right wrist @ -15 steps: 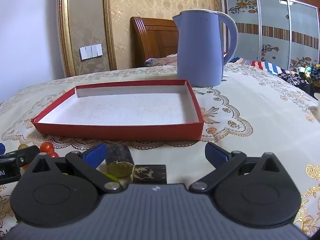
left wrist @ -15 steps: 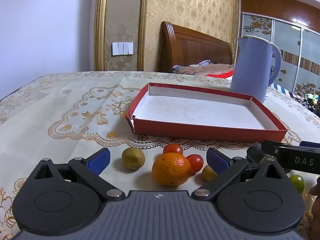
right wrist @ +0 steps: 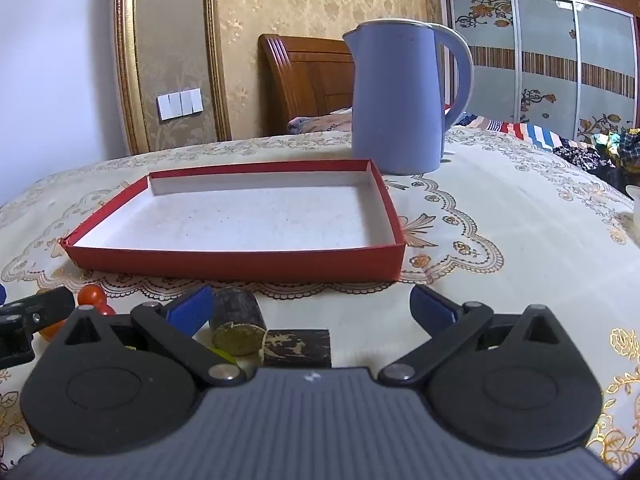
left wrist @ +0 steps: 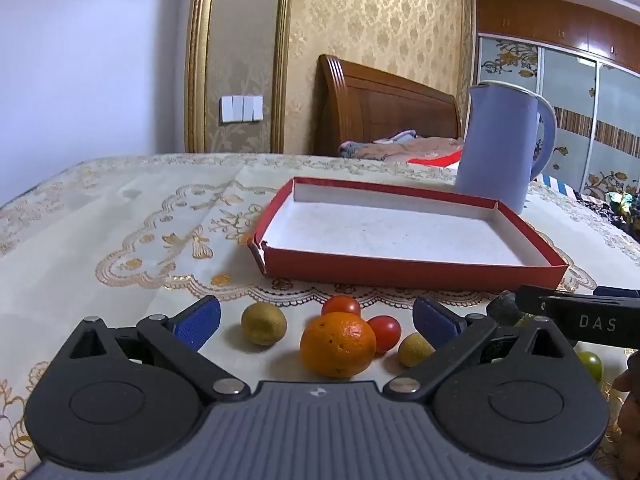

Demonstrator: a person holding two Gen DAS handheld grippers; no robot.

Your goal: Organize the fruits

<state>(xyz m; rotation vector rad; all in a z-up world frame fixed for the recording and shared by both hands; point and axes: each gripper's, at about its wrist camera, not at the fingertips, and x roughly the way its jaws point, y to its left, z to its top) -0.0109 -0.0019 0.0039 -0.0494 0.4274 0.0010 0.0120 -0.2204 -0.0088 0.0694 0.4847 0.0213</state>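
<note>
In the left wrist view my left gripper (left wrist: 316, 316) is open and empty over a cluster of fruit on the tablecloth: an orange (left wrist: 338, 344), two red tomatoes (left wrist: 342, 305) (left wrist: 385, 332), a brownish-yellow fruit (left wrist: 264, 323) and a small yellow fruit (left wrist: 414, 350). A green fruit (left wrist: 591, 365) lies at the right. The empty red tray (left wrist: 404, 270) with a white floor lies behind them. In the right wrist view my right gripper (right wrist: 310, 306) is open, with a dark cut cane piece (right wrist: 238, 322) by its left finger (right wrist: 190, 312) and a dark block (right wrist: 298, 347) beside it. The red tray (right wrist: 240, 266) is just beyond.
A blue kettle (left wrist: 500, 144) (right wrist: 400, 100) stands behind the tray's right corner. The right gripper's body (left wrist: 580, 320) reaches in at the left view's right edge. A bed headboard (left wrist: 384, 104) and a wardrobe are beyond the table. A patterned cloth (right wrist: 500, 216) covers the table.
Both grippers have lowered slightly, so the tray and kettle sit a little higher in both views. The fruit has not moved.
</note>
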